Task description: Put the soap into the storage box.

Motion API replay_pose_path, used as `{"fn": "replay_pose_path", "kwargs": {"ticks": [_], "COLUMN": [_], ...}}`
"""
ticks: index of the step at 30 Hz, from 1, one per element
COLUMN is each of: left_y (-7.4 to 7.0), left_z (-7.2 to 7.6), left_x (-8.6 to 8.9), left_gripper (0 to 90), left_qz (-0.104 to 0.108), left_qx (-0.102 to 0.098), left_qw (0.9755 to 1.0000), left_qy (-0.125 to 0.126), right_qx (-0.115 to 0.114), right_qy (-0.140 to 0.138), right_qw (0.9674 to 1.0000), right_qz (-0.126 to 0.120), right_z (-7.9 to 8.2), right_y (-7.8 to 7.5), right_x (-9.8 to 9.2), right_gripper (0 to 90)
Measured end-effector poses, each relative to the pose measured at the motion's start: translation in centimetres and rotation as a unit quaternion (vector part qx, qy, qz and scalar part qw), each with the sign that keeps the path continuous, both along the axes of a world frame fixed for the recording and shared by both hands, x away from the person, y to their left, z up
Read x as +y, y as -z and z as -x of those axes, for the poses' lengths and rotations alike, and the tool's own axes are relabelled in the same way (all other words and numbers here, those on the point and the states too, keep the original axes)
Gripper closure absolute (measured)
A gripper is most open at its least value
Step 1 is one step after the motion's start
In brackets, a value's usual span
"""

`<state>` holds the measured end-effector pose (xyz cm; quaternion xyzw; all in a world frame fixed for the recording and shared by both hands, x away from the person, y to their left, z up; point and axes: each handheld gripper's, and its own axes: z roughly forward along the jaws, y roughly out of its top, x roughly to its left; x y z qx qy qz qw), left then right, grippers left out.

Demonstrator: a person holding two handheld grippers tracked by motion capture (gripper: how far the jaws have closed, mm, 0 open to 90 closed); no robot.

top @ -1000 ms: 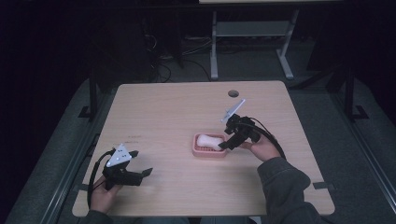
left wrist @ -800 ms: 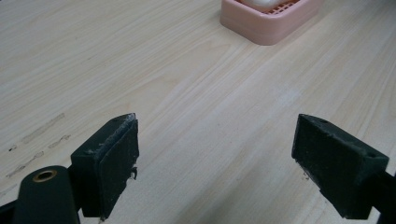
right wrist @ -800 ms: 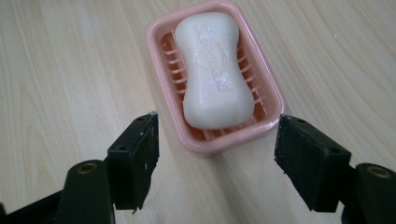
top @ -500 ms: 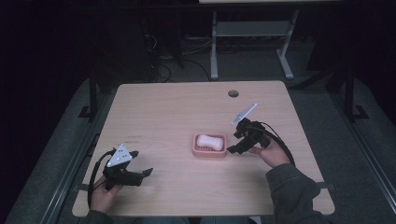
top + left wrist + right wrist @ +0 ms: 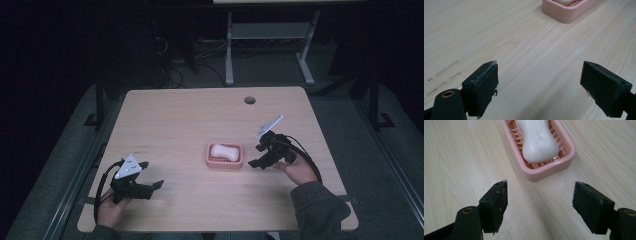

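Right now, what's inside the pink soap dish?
One white soap bar lies in the pink soap dish, on its slatted floor. The slats directly under the bar are covered.

We note a pink soap dish [image 5: 224,161] sitting flat on the light wood table [image 5: 190,120], a little right of centre and nearer the person's edge. It is rectangular with rounded corners, a raised rim and a slotted grid floor. A white bar of soap [image 5: 538,141] lies in it lengthwise, waisted in the middle, with faint embossed lettering on top. We see the dish's corner [image 5: 569,11] in the left gripper view as well
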<state>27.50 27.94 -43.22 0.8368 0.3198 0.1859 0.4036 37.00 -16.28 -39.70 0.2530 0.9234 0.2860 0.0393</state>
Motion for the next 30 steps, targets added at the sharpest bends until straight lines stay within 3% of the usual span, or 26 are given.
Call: {"fn": "replay_pose_path", "kwargs": {"ticks": [26, 30], "left_y": [0.1, 0.0], "left_z": [0.1, 0.0], "left_x": [-0.1, -0.1], "left_gripper": [14.5, 14.5], "left_qz": [-0.004, -0.013], "left_qx": [0.003, 0.002], "left_qw": [1.0000, 0.9999], "left_qy": [0.001, 0.006], "right_qx": [0.004, 0.004], "right_qy": [0.039, 0.044], "right_qw": [0.9988, 0.9986], "right_qz": [-0.029, -0.029], "right_z": [3.3, 4.1], "right_y": [1.5, 2.0], "right_x": [-4.1, -4.8], "right_gripper": [27.8, 27.9]}}
